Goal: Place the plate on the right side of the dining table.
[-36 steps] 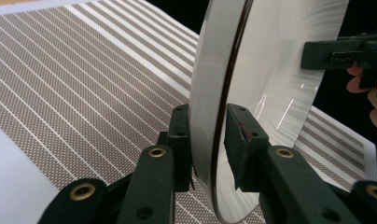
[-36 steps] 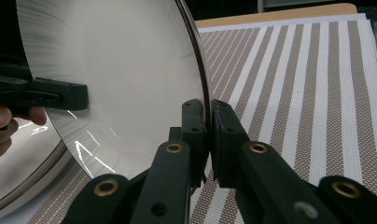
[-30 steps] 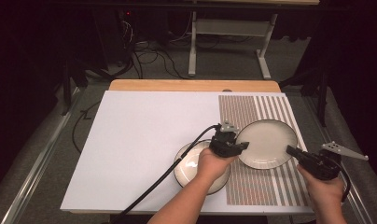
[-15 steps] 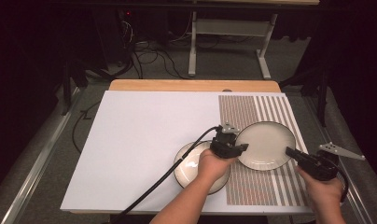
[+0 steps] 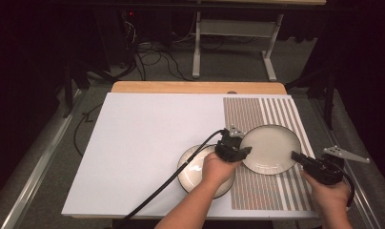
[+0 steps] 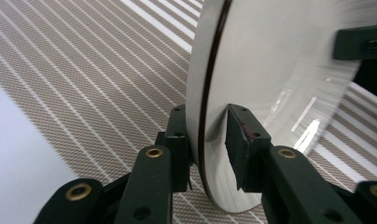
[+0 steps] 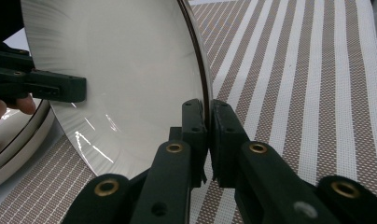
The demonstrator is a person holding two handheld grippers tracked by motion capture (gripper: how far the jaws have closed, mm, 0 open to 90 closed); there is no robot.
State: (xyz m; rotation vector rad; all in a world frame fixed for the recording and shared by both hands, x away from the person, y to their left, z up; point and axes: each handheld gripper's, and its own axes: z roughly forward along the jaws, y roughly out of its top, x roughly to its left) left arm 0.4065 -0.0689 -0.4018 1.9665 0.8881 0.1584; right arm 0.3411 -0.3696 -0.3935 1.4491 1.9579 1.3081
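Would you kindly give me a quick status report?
Left gripper and right gripper both shut on plate rim. Second plate beside it.

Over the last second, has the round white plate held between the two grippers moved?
Barely, if at all. The round white plate sits at nearly the same spot on the striped brown placemat, its rim gripped by the left gripper and right gripper.

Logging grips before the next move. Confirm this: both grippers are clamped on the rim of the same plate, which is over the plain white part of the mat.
Not quite. The left gripper and right gripper do clamp the same plate at its rim, but the high view shows it over the striped placemat, not the plain white part.
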